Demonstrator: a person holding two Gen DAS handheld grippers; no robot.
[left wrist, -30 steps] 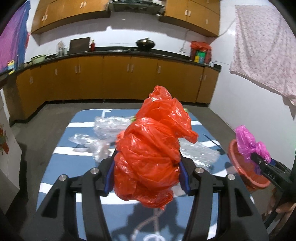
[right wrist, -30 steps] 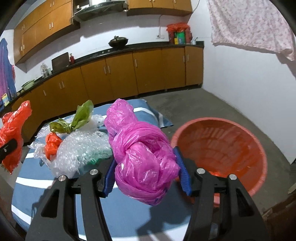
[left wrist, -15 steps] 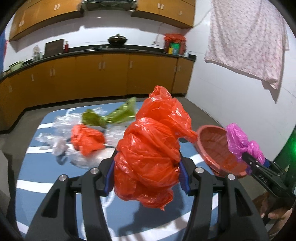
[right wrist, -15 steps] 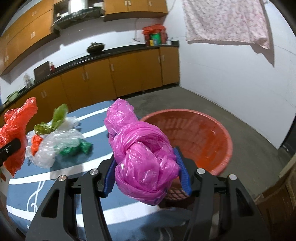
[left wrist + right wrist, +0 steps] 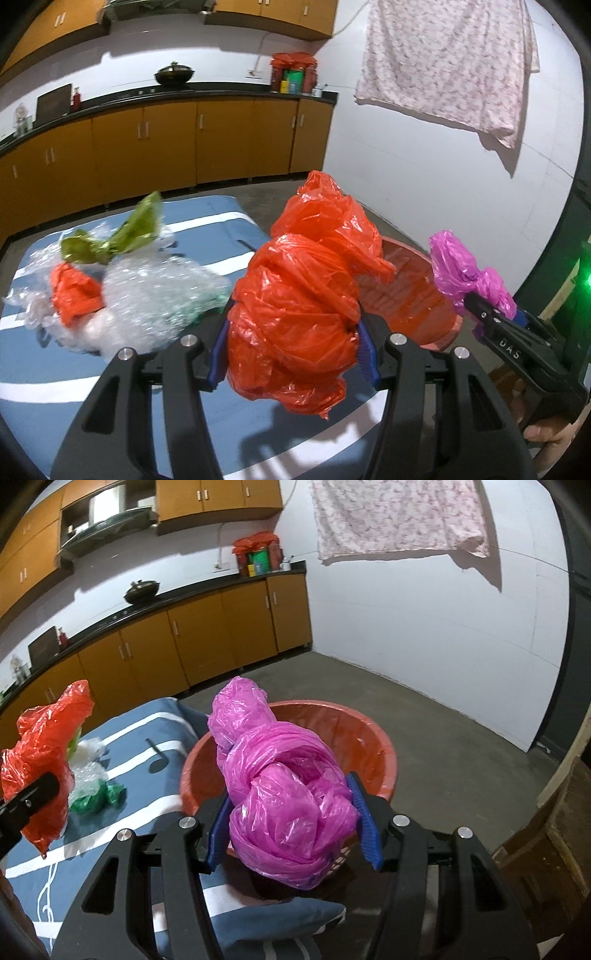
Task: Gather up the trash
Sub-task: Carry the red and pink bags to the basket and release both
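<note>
The left gripper (image 5: 293, 345) is pinching a crumpled orange plastic bag (image 5: 306, 314) between its blue pads (image 5: 218, 354), the bag bulging up and spilling below the jaws. Over at three o'clock from it, the right gripper (image 5: 291, 823) is squeezing a knotted magenta plastic bag (image 5: 280, 790) the same way, blue pads (image 5: 364, 827) pressing into both sides of the bundle. That magenta bag is hanging right in front of the red basket (image 5: 384, 753), which is standing on the floor just beside the corner of the blue striped surface (image 5: 140, 746); from the left wrist view the basket (image 5: 410, 295) is peeking out between the orange bag and the right gripper (image 5: 480, 306), with the magenta bag (image 5: 461, 273) poking up at its tip. A hand (image 5: 546, 439) is gripping the right tool's handle at the lower right edge. Back on the blue striped surface (image 5: 44, 373), at ten o'clock from the orange bag, more trash is lying in a heap: a wad of bubble wrap (image 5: 159, 291), a small orange bag (image 5: 75, 291) tucked against it, a green plastic bag (image 5: 125, 232) sticking up behind, and some clear plastic film (image 5: 26, 302) at the far left. The right wrist view is catching the orange bag (image 5: 44, 746) at nine o'clock, with bubble wrap (image 5: 86, 779) and something green (image 5: 96, 801) beside it. Brown kitchen cabinets (image 5: 166, 144) are running along the back wall, and a floral cloth (image 5: 450, 62) is hanging on the white wall.
</note>
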